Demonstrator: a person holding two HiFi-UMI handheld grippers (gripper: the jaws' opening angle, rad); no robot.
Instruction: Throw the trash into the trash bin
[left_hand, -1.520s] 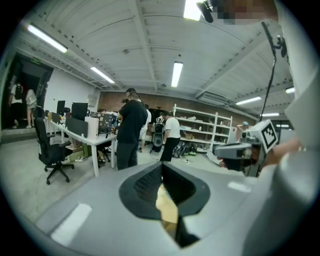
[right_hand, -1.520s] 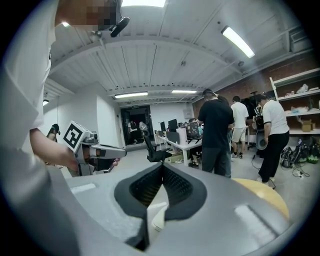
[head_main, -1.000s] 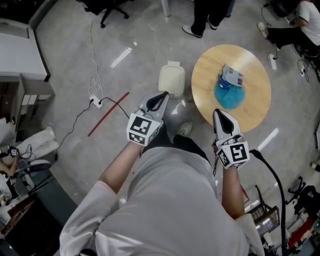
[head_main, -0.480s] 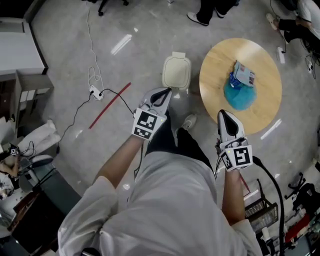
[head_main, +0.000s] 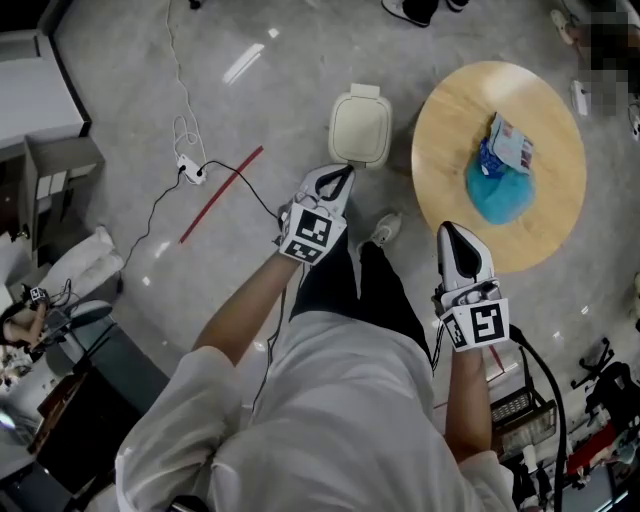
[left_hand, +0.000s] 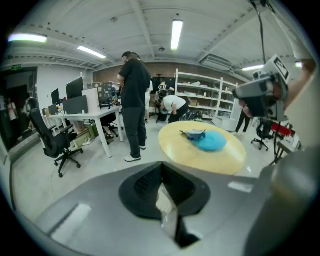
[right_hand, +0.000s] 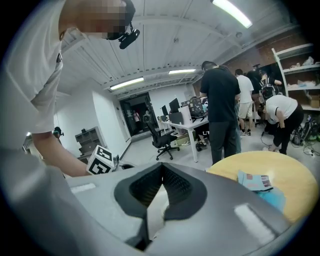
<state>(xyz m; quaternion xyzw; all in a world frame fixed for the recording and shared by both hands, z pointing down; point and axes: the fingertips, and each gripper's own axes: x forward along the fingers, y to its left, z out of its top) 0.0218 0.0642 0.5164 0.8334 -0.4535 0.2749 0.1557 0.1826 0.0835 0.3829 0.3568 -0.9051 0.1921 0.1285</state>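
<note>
Both the left tongs (head_main: 343, 175) and the right tongs (head_main: 456, 233) were pressed together and empty, apparently because the trash (head_main: 497, 193) lay ungrabbed on the surface (head_main: 450, 130) ahead of the right tongs, the lidded bin (head_main: 360, 128) on the floor just beyond the left tongs.

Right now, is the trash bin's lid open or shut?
Shut: the trash bin shows a flat cream top fully covering it, no opening visible.

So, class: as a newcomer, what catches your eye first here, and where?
The round wooden table stands out at the head view's upper right, bearing a bright blue crumpled wad and a printed packet. Left of it, on the floor, stands a cream lidded bin.
</note>
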